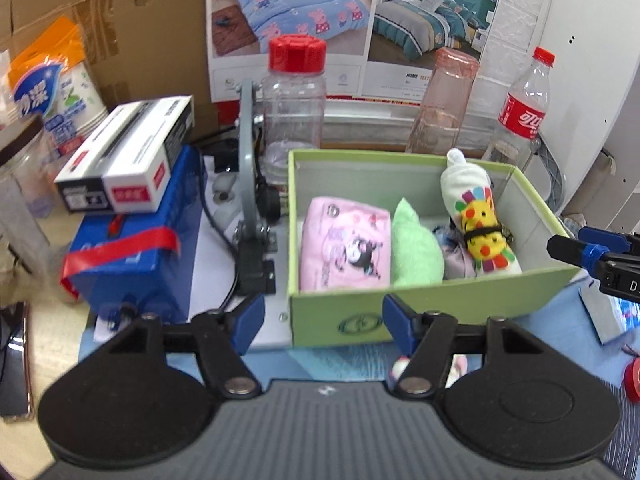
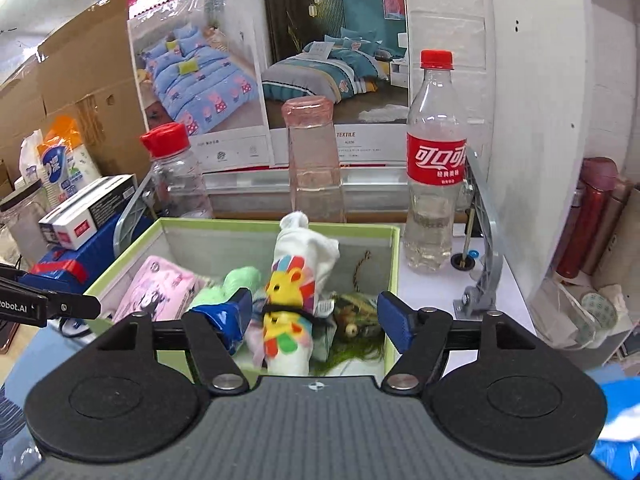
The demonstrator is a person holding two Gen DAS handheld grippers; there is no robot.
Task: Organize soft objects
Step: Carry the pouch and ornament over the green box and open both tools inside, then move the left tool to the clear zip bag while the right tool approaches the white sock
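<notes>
While both grippers hang empty at the near wall of the green box [image 1: 432,304], the soft things already lie inside it. Nearest, the left gripper [image 1: 323,322] has its fingers spread, just short of the box's front wall and holding nothing. The right gripper [image 2: 316,312] hovers over the near edge, fingers spread to either side of the rolled white sock [image 2: 294,300], which leans tilted toward the back wall with a black band round its printed middle; whether the pads touch it cannot be told. Left of the sock sit a green cloth [image 1: 416,248] and a pink tissue pack [image 1: 346,248]; right of it lies a greenish fuzzy toy [image 2: 352,328], partly hidden.

Beyond the box, on the table, stand a red-capped jar [image 2: 176,176], an upturned pink cup [image 2: 314,160] and a cola bottle [image 2: 434,176], all light and near the back wall. My guess: a careless reach could shove the box into them, or snag the sock's band and drag it out.
</notes>
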